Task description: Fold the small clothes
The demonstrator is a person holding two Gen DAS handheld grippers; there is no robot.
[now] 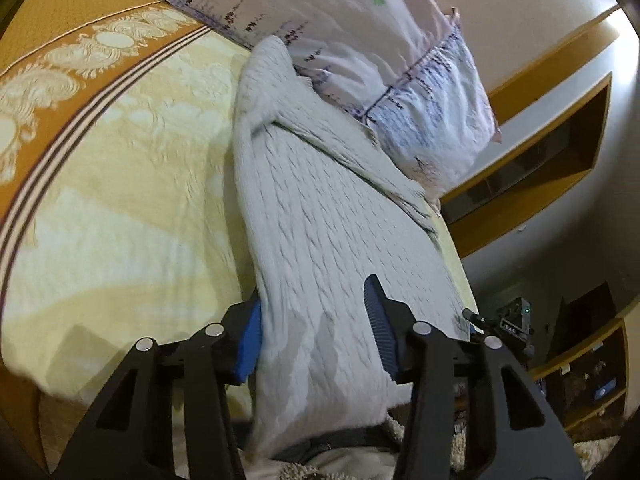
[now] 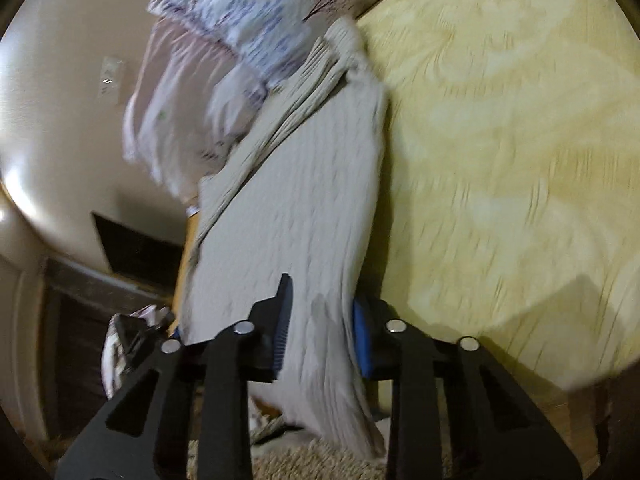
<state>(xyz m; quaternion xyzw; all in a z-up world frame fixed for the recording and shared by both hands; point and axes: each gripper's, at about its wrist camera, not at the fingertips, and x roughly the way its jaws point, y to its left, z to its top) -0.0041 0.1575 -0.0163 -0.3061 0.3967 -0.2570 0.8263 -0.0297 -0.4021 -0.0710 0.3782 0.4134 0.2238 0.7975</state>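
A pale grey cable-knit sweater [image 1: 320, 208] lies stretched along the right edge of a yellow bedspread [image 1: 120, 184], its far end against a pillow. It also shows in the right wrist view [image 2: 304, 200]. My left gripper [image 1: 316, 328] holds the sweater's near edge between its blue pads, jaws fairly wide with cloth filling the gap. My right gripper [image 2: 322, 328] is closed on the sweater's other near part, cloth bunched between its pads. The near end hangs off the bed edge. The right wrist view is blurred by motion.
A white pillow [image 1: 360, 40] with purple print leans at the bed's head. The bedspread has an orange patterned border [image 1: 80, 52]. A wall with wooden shelves [image 1: 560, 152] stands to the right. Beige carpet [image 2: 304, 464] lies below. My right gripper shows in the left view [image 1: 504, 324].
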